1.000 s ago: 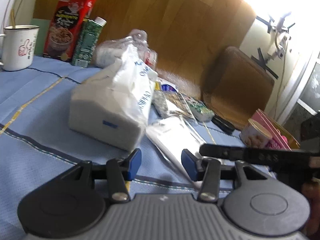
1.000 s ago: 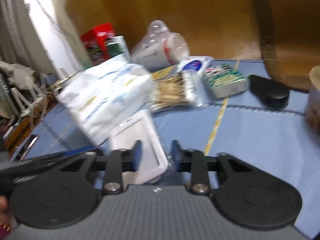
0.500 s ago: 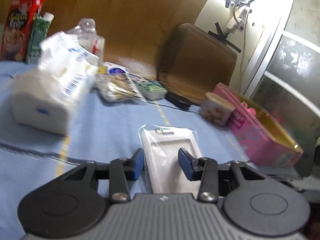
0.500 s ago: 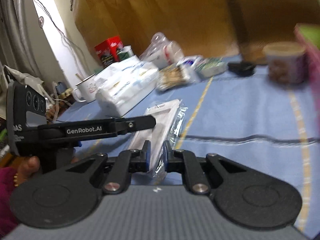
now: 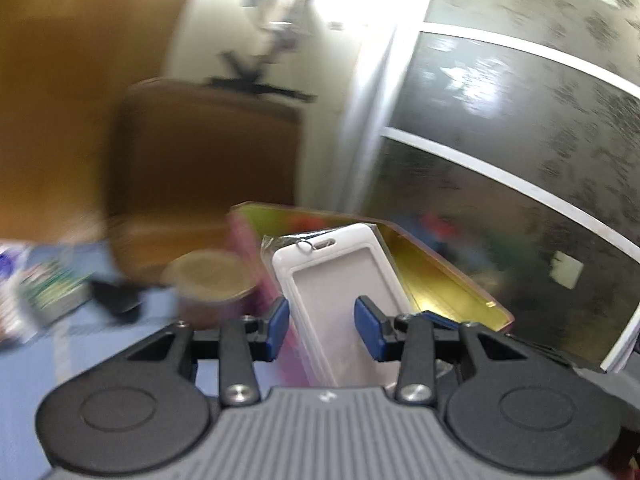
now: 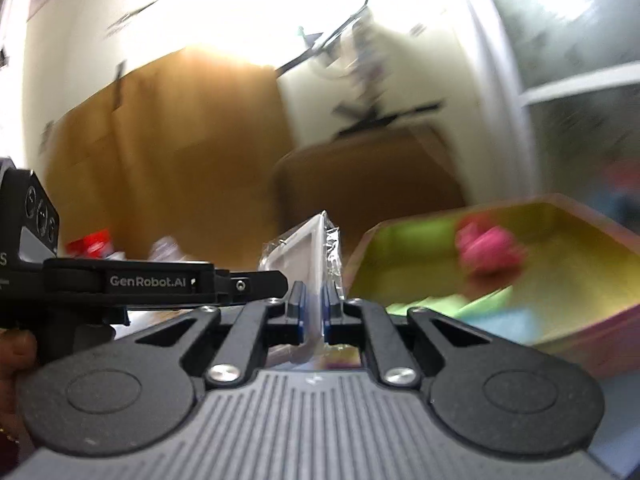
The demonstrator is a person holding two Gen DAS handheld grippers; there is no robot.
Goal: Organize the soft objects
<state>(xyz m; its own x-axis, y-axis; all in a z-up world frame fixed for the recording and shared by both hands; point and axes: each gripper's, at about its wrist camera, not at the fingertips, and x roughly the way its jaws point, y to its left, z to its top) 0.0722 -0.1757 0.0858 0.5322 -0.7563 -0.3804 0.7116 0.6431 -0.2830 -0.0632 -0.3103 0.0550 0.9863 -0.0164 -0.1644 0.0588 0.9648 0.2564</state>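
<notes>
Left wrist view: your left gripper [image 5: 321,322] has its jaws narrow and set apart, and the white phone case in its clear sleeve [image 5: 340,276] stands between the blue pads [image 5: 279,322], rising up and away from them; through the blur you cannot tell whether either pad touches it. Beyond the case lies the pink box with a yellow-green inside [image 5: 440,276], open at the top. Left of the jaws a round paper cup [image 5: 212,284] stands on the blue surface [image 5: 80,344], with a small black thing [image 5: 116,296] further left. Right wrist view: your right gripper [image 6: 313,308] has its jaws clamped on the lower edge of the same case [image 6: 304,248], which stands edge-on and upright between the pads. To the right of the jaws the box [image 6: 560,320] holds a pink soft thing [image 6: 488,248] and some green and blue pieces [image 6: 480,308]. To the left, your other gripper's black body [image 6: 152,282] reaches in towards the case, with a hand [image 6: 18,352] beneath it.
</notes>
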